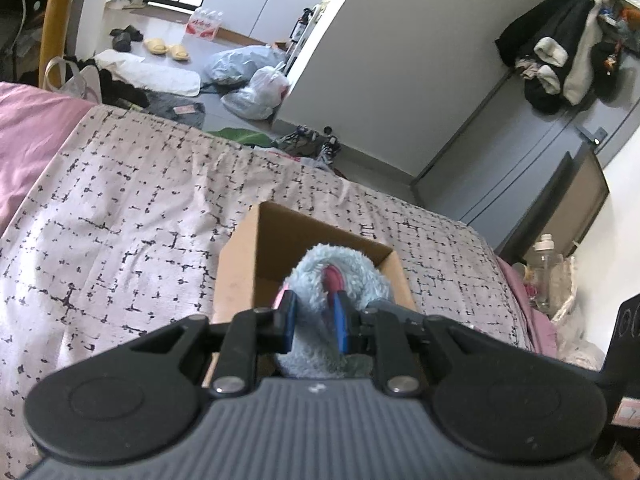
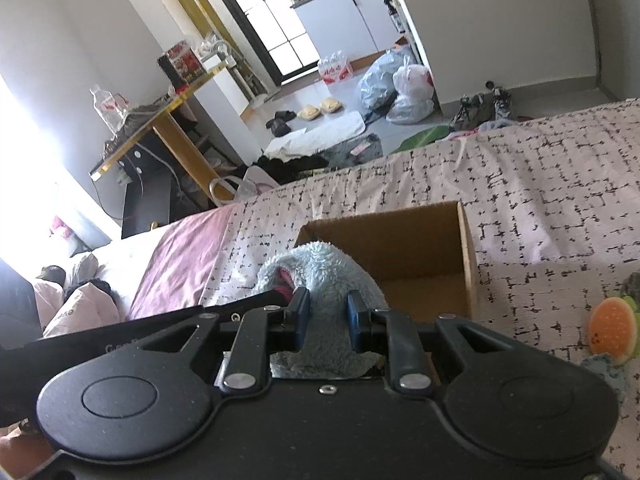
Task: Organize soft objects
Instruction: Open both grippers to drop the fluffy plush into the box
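both grippers, left [image 1: 314, 322] and right [image 2: 328, 322], have jaws clamped on one fluffy blue toy [image 1: 340, 280] held over the open box [image 1: 240, 276] on the bed [image 1: 120, 200]. uneven release could leave it draped on the rim, or tip the light box.

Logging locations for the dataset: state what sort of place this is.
Probably a lived-in bedroom or studio flat: a bed with a pink black-patterned cover, dark coats hanging on a grey door, and yellow slippers on the floor near white kitchen cabinets.
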`<state>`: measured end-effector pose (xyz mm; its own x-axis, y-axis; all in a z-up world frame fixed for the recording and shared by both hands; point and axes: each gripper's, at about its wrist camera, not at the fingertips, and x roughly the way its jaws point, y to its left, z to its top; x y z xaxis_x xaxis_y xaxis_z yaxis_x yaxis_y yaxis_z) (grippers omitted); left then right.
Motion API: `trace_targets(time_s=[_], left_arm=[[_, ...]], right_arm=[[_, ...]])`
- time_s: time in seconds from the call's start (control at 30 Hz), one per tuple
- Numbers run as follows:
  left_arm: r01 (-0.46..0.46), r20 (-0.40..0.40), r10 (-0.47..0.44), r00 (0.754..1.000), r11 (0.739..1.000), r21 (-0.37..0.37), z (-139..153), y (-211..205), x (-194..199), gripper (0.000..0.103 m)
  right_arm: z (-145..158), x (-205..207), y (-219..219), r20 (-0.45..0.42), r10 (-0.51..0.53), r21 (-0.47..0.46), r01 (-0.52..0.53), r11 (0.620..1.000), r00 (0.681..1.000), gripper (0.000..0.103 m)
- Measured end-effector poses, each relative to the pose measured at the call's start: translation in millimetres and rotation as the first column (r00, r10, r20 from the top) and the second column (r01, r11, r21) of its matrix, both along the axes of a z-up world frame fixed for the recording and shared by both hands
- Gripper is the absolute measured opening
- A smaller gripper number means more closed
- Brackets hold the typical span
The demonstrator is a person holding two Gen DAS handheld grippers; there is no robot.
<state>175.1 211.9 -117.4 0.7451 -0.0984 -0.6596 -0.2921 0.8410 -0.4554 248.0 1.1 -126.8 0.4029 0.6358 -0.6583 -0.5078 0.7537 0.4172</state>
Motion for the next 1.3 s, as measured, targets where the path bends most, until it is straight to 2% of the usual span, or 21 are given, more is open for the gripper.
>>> trace_targets(time_s=[0.5, 0.87, 1.0, 1.1, 1.17, 1.23, 1.3], left_arm=[[-0.033, -0.1, 0.032, 0.994, 0.999, -0.006, -20.0, 7.4, 20.1, 0.019], [-0.048, -0.118, 0.049, 0.992, 0.999, 0.011, -10.5, 1.0, 13.4, 0.024], [-0.057, -0.115, 0.057, 0.992, 0.998, 0.003, -5.2, -0.8, 7.1, 0.032], [-0.051, -0.103, 0.052, 0.993, 0.999, 0.014, 0.2, -6.5, 2.2, 0.043], [-0.063, -0.085, 0.065, 0.994, 0.998, 0.021, 5.1, -8.7, -3.8, 0.055], [-0.093, -0.055, 0.095, 0.994, 0.995, 0.04, 11.2, -9.7, -9.9, 0.069], [-0.103, -0.007, 0.104, 0.995, 0.993, 0.058, 18.3, -11.5, -17.0, 0.074]], right_arm=[[-18.6, 13.2, 14.8, -0.059, 0.046, -0.071, -0.05, 0.996, 0.997, 0.02], [-9.0, 6.2, 7.3, -0.056, 0.051, -0.089, -0.056, 0.995, 0.997, 0.021], [-2.7, 0.4, 0.6, -0.038, 0.045, -0.103, -0.049, 0.993, 0.998, 0.022], [3.8, -3.2, -5.8, -0.018, 0.035, -0.109, -0.037, 0.993, 0.999, 0.031], [8.6, -4.8, -11.8, -0.005, 0.025, -0.112, -0.026, 0.993, 1.0, 0.036], [13.9, -6.5, -19.6, 0.011, 0.015, -0.112, -0.014, 0.994, 1.0, 0.048], [19.2, -8.7, -27.3, 0.038, 0.009, -0.111, -0.005, 0.994, 0.999, 0.053]])
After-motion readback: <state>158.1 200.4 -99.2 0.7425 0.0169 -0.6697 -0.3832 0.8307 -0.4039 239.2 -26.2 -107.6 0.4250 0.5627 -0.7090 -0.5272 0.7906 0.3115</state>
